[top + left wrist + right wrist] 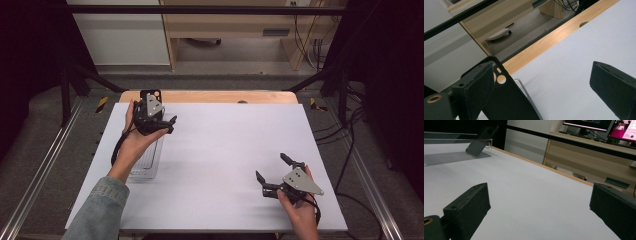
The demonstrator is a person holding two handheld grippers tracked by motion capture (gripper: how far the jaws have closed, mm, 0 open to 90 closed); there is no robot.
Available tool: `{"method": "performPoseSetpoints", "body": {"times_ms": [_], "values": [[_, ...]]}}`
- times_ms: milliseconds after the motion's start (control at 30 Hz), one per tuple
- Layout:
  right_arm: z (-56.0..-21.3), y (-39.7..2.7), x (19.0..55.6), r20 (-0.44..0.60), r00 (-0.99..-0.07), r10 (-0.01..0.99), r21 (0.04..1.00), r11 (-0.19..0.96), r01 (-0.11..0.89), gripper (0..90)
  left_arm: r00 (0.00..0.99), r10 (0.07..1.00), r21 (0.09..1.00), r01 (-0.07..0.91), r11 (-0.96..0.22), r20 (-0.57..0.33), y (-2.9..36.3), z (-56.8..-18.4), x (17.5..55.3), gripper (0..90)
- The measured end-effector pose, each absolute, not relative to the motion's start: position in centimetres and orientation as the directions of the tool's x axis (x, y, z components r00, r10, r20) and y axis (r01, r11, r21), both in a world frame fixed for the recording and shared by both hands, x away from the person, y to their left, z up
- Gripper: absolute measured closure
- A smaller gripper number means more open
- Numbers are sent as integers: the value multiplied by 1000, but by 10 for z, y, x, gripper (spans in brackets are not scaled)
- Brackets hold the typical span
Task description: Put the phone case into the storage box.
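Note:
A black phone case [150,94] with camera cutouts leans at the far end of a clear tray [146,162] on the left of the white table. My left gripper [171,125] hovers just in front of the case, above the tray. In the left gripper view its jaws stand wide apart, and the case [509,100] lies close beside one jaw with no pad pressing on it. My right gripper [270,165] rests low at the table's near right, open, nothing between its fingers. In the right gripper view the case [480,139] leans in the tray [451,156] far off.
The white table top [225,145] ends in a wooden strip [210,96] with a cable hole at the far edge. Beyond it are black frame bars, a wooden desk, cables and monitors [599,126]. A person's sleeve [97,210] comes in at the bottom left.

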State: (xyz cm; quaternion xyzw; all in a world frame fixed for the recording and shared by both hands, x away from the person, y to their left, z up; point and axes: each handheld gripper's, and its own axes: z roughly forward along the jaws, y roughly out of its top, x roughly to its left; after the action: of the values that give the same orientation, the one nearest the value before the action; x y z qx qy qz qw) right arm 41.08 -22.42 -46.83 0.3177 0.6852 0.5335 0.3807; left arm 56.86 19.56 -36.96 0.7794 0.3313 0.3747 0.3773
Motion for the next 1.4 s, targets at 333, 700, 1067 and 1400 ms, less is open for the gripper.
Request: {"method": "performPoseSetpoints", "body": {"times_ms": [333,700,1067,1400], "values": [[-468,-224,410,-182,-507,843,973,227,28,33,511,795,843,224,-489,326,193,-370,560,52],[-468,-223,410,-183,-508,842,973,229,28,33,523,796,854,218,-471,305,194,-370,550,49],[-468,-224,410,-184,-506,843,973,228,26,33,529,794,861,207,-464,301,197,-366,542,30],[-468,-223,409,-185,-507,842,973,229,26,32,543,784,863,194,-467,302,196,-366,531,30]]}}
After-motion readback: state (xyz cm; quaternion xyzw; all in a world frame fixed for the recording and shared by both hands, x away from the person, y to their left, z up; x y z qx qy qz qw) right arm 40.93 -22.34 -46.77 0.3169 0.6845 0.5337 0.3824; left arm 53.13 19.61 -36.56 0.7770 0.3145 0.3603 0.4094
